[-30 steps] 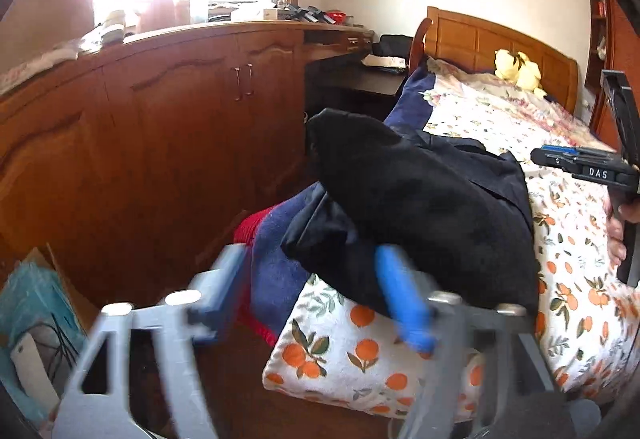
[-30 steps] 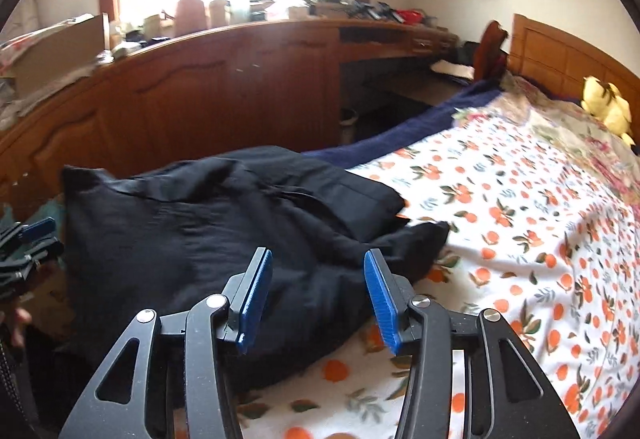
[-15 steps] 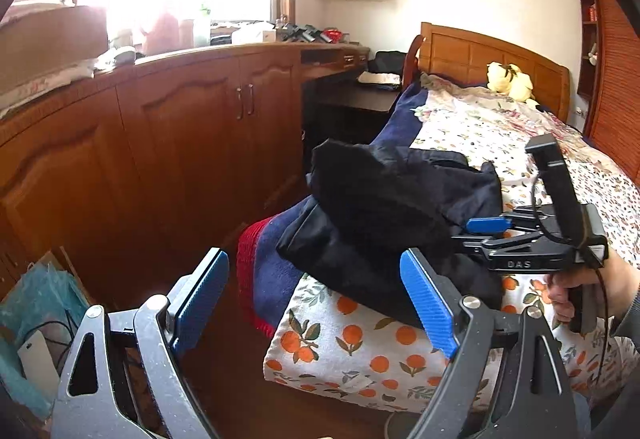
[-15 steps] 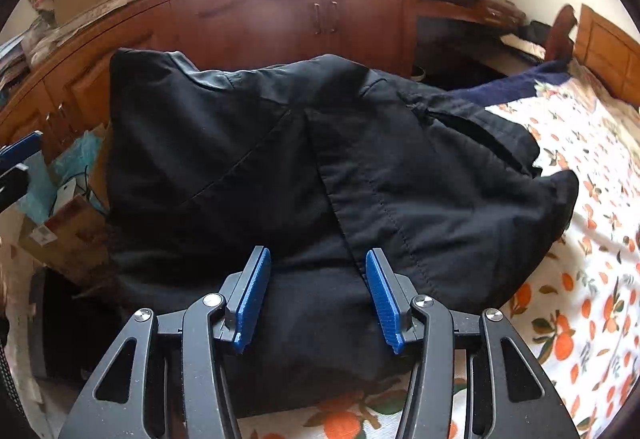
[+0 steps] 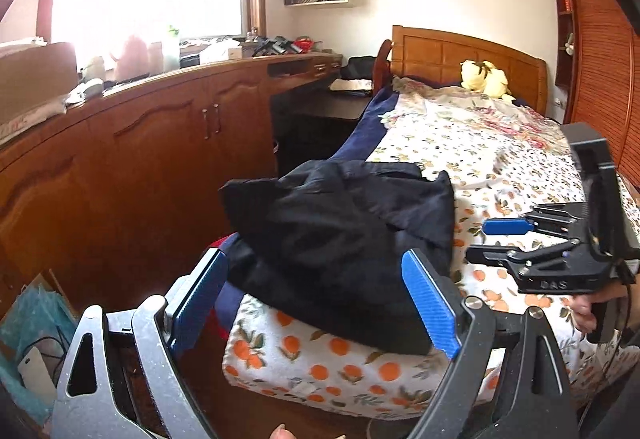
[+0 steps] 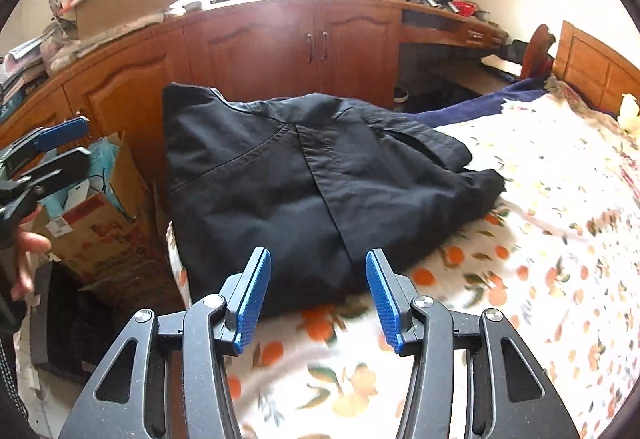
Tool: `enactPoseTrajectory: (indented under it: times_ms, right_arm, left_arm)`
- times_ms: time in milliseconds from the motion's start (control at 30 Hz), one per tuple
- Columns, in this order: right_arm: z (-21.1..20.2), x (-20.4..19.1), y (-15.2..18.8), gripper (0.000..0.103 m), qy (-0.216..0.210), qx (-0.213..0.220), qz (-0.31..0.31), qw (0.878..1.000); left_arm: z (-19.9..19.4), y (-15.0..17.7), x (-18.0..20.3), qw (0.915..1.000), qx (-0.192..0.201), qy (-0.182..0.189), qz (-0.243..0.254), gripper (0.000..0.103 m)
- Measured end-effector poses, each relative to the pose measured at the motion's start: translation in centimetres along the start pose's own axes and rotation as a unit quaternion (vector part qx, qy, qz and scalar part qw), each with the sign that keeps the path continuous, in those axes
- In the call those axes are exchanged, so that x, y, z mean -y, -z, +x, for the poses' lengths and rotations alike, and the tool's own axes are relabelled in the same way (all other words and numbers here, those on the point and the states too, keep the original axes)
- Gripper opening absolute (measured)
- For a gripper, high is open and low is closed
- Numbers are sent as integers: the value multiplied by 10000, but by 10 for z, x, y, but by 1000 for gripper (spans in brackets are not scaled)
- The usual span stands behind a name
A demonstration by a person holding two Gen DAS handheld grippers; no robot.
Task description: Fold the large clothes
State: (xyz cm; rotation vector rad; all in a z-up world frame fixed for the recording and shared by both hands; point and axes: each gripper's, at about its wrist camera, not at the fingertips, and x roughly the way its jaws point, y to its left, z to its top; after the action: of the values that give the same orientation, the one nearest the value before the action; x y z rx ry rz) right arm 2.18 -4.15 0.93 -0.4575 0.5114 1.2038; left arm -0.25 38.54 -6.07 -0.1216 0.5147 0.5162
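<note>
A: Both tools, left tool [image 5: 316,303] and right tool [image 6: 318,295], are standing apart, gripping nothing.

B: The black garment [image 6: 320,183] is lying bunched mid-frame on the bed [image 6: 560,239] (corner overhanging); flattening it comes first.

We see a wooden bed [image 6: 584,55] under an orange-print sheet [image 6: 540,223]. A folded black garment [image 6: 320,179] lies at its corner, a yellow plush toy [image 5: 486,79] by the headboard.
</note>
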Motion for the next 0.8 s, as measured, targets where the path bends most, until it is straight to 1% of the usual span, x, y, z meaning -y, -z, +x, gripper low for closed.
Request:
enactPoseTrajectory:
  times_ms: [100,267,533,633,800]
  right_arm:
    - [-26,7,11,52,59,46,50,10000]
    - [-52,19,29,58,137,90,160,9997]
    - [-87,41,58,76,285,176,403,9986]
    - [-95,49,70,81,376,227,451,9980]
    - [-111,61,90,82,504,316,646,9961]
  left_arm:
    - [1,-4,15,10000,23,8,32,90]
    - [5,-10,39,9998,-45,168,67,90]
    - [13,-7,92,9985,-126,479,228,90]
    - [17,-1,114,9981,-159,516,298,90]
    - [21,7,149,9972,-221,612,380,90]
